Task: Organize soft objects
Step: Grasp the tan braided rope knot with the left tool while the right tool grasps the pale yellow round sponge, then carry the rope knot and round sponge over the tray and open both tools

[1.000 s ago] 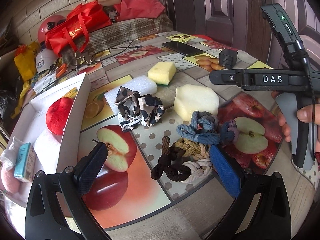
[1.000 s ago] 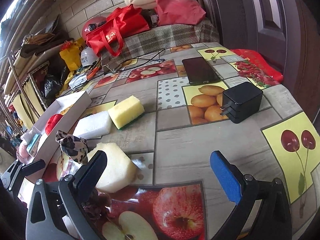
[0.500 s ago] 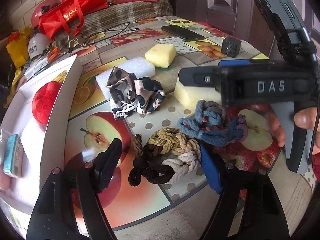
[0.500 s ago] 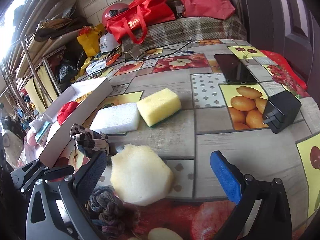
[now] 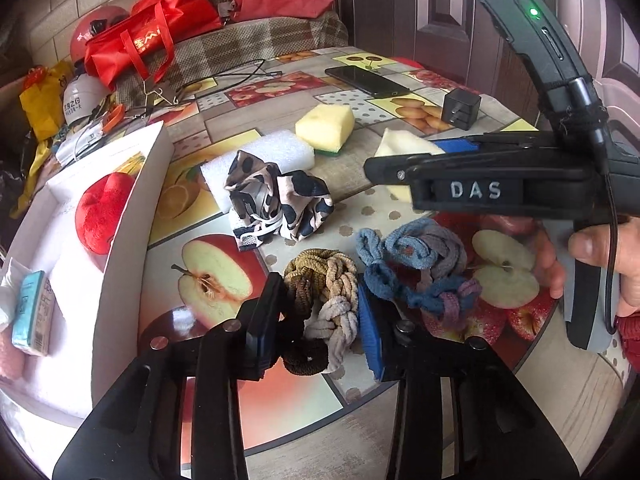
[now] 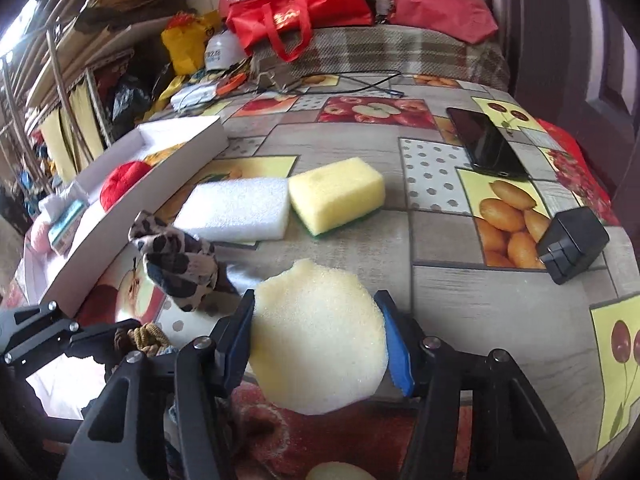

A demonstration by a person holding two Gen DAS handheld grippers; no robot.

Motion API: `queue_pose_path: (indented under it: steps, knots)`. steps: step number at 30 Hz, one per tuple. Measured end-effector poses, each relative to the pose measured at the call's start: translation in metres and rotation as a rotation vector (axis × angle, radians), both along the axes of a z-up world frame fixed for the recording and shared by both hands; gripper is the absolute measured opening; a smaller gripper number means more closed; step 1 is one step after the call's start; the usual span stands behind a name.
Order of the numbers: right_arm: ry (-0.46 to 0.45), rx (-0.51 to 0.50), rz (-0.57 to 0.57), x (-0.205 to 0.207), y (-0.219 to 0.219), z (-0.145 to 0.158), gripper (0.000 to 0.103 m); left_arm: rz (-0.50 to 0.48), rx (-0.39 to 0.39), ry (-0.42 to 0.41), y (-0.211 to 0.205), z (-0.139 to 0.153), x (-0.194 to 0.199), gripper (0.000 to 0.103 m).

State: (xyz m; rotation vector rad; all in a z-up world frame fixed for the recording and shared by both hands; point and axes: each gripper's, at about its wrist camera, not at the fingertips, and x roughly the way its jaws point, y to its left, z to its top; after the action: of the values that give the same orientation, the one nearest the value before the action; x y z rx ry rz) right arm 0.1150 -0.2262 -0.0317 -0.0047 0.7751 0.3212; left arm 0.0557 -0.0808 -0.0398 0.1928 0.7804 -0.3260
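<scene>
— What changed in the last second?

— Both my grippers closed in. My left gripper (image 5: 320, 312), wide apart a moment ago, now pinches the brown braided rope toy (image 5: 322, 300) near the table's (image 6: 460, 280) front edge. My right gripper (image 6: 318, 340) came down around the pale round sponge (image 6: 320, 336), mid-table, pads touching its sides.

— So both are ready for the white box (image 5: 128, 248) on the left edge?

— Probably; whether the sponge is truly squeezed is hard to tell. The toy's underside is hidden behind my fingers.
</scene>
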Motion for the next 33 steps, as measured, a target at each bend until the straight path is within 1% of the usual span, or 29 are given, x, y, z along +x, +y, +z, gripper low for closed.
queue_pose_path:
  steps: [2,4,8,10,12,15,17,20,22,24,27,31,33]
  knots:
    - [-0.039,0.044,-0.039,-0.005,-0.010,0.006,0.057,0.015,-0.013,-0.018,0.004,0.003,-0.002,0.035]
    - [-0.085,0.067,-0.067,-0.012,-0.016,0.012,0.057,0.033,-0.032,-0.054,0.008,0.008,-0.007,0.035]
    - [-0.229,0.100,-0.100,-0.036,-0.024,0.027,0.057,0.068,-0.061,-0.160,0.016,0.021,-0.020,0.036]
    - [-0.308,0.092,-0.106,-0.051,-0.022,0.033,0.057,0.081,-0.072,-0.214,0.020,0.027,-0.028,0.036]
    - [-0.369,0.072,-0.097,-0.062,-0.018,0.038,0.057,0.092,-0.089,-0.248,0.024,0.030,-0.033,0.036]
    - [-0.437,0.023,-0.064,-0.074,-0.004,0.042,0.057,0.122,-0.124,-0.247,0.035,0.032,-0.031,0.036]
    - [-0.451,0.007,-0.035,-0.079,0.003,0.042,0.057,0.152,-0.147,-0.254,0.042,0.033,-0.031,0.036]
    - [-0.455,0.018,-0.014,-0.082,0.012,0.043,0.057,0.203,-0.153,-0.272,0.051,0.034,-0.032,0.036]
    - [-0.457,0.028,-0.008,-0.082,0.016,0.043,0.057,0.238,-0.136,-0.295,0.058,0.035,-0.034,0.036]
    - [-0.458,0.032,0.002,-0.082,0.021,0.043,0.057,0.268,-0.110,-0.336,0.066,0.037,-0.037,0.036]
    - [-0.462,0.030,0.021,-0.085,0.029,0.042,0.057,0.324,-0.093,-0.386,0.083,0.038,-0.045,0.036]
    - [-0.468,0.029,0.043,-0.088,0.041,0.040,0.057,0.393,-0.107,-0.401,0.110,0.038,-0.047,0.036]
    - [-0.470,0.027,0.057,-0.088,0.047,0.040,0.057,0.420,-0.098,-0.410,0.120,0.037,-0.048,0.036]
